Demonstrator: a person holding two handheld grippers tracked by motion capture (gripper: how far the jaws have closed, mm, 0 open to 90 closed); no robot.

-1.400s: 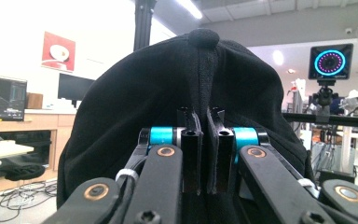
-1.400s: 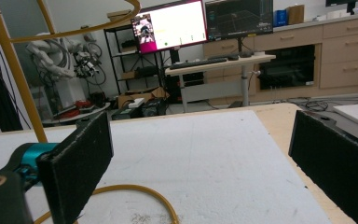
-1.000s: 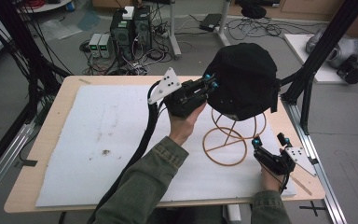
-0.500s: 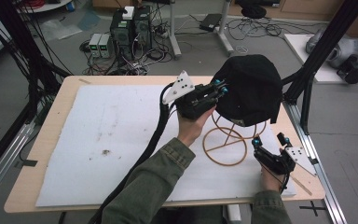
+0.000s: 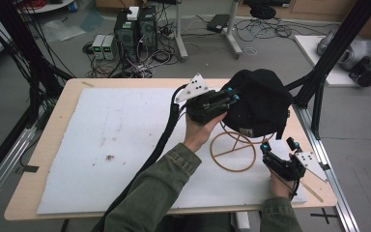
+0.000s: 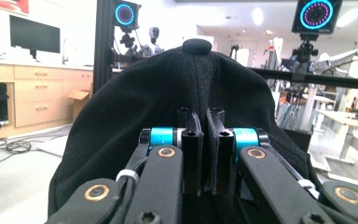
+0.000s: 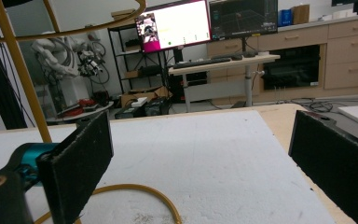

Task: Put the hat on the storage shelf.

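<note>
Half a second of travel noted: carried the black cap (image 5: 263, 99) slightly toward 3 o'clock and lower, over the gold wire stand (image 5: 233, 152). Kept the left gripper (image 5: 233, 94) at the cap's 9 o'clock side, with both jaws clamped on a fold of cap fabric, as confirmed in the left gripper view. Swung that gripper's body the same way as the cap. Left the right gripper (image 5: 278, 144) unmoved at 4 o'clock from the stand's base ring, jaws wide apart and holding nothing.

Judged as the cap being settled onto the stand's top, or shifted across it; could not tell which, nor whether the crown was fully seated. Held back from assuming the stand was braced: saw no contact between the right gripper and the ring.

Noted tight margins at 3 o'clock: black frame post (image 5: 319, 96) just beside the cap, table edge (image 5: 319, 159) near the right gripper. Found ample open white sheet (image 5: 125, 130) from 8 to 11 o'clock. Judged any withdrawal of the left gripper best routed toward 9 o'clock.
</note>
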